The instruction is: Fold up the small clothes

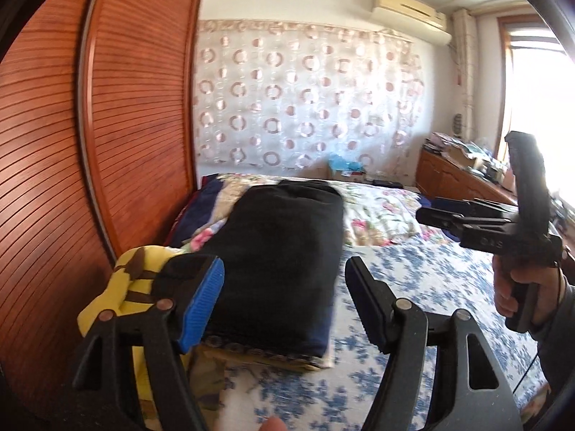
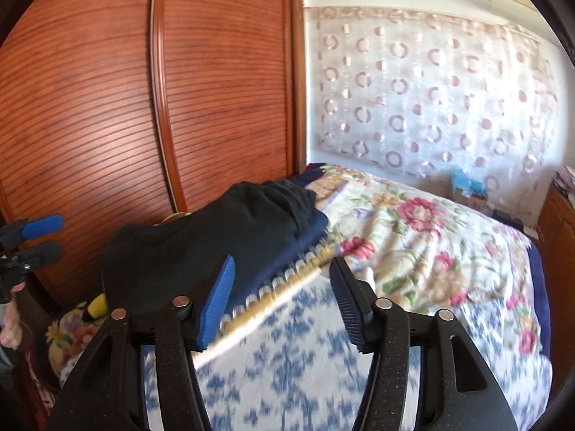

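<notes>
Plainly, both claws were spread wide and gripping nothing. The left gripper (image 1: pixel 284 300) had its blue-padded finger over the near left corner of the black folded garment (image 1: pixel 280 255), while its bare finger stood off over the blue-and-white sheet (image 1: pixel 431 287) — so the gap between the jaws framed the garment's near right edge.

That garment lay on the bed at about twelve o'clock from the left claw, its long axis running straight away from the camera toward the patterned curtain (image 1: pixel 305 93). It sat on top of a dark blue folded piece (image 2: pixel 287 251), which in turn rested on something with a pale crocheted-looking trim (image 2: pixel 287 280); motion blur made that bottom layer hard to name.

From the right gripper (image 2: pixel 282 301), the same stack lay at about ten to eleven o'clock, its long axis slanting up toward one o'clock. In the left wrist view the right claw was held up in the air at about three o'clock, well apart from the stack.

By my judgement the left claw was the nearer one, already level with the stack's near end. A yellow item with brown stripes (image 1: pixel 122 287) lay just beside the stack at nine o'clock, against the wooden wardrobe door (image 1: pixel 107 107) — possibly the next piece for folding.
</notes>
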`<state>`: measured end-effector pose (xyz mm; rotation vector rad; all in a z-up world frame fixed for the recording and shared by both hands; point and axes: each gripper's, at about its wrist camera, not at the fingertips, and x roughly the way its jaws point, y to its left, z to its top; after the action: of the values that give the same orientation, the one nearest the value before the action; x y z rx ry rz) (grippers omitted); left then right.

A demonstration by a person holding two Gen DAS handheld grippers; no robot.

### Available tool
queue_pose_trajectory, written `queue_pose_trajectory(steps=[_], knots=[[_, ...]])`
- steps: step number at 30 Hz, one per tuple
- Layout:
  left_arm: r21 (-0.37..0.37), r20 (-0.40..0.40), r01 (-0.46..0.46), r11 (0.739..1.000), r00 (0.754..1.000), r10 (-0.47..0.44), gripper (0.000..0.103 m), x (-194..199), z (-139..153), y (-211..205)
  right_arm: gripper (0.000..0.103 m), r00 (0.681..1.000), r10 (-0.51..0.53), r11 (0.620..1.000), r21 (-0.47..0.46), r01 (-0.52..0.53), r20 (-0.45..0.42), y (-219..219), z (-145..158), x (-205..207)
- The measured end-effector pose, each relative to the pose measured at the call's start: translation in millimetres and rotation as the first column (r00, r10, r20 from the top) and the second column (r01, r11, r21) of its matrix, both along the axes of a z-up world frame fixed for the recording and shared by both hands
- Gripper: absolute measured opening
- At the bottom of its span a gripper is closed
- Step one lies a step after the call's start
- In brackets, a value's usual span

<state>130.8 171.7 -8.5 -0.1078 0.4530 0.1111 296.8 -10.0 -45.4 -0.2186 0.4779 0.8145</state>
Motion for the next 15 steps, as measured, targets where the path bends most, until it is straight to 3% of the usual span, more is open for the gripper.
queue_pose_trajectory(steps=[6,10,15], knots=[[0.023,-0.014,0.076,0.997,0.997,-0.076,0.070,3,1,-46,0.064,0.996,-0.086,0.996,0.004,0.086,0.010,-59,-1,-43],[0.001,-0.032,0.126,0.992,0.992,-0.126,0.070,5,0,-74,0.075,0.989,-0.144,0.990,0.015,0.144,0.020,-94,-2,-70],[0.012,-0.033,0.163,0.987,0.986,-0.163,0.070,2,-1,-105,0.081,0.971,-0.235,0.972,0.018,0.234,0.038,-130,-7,-99]])
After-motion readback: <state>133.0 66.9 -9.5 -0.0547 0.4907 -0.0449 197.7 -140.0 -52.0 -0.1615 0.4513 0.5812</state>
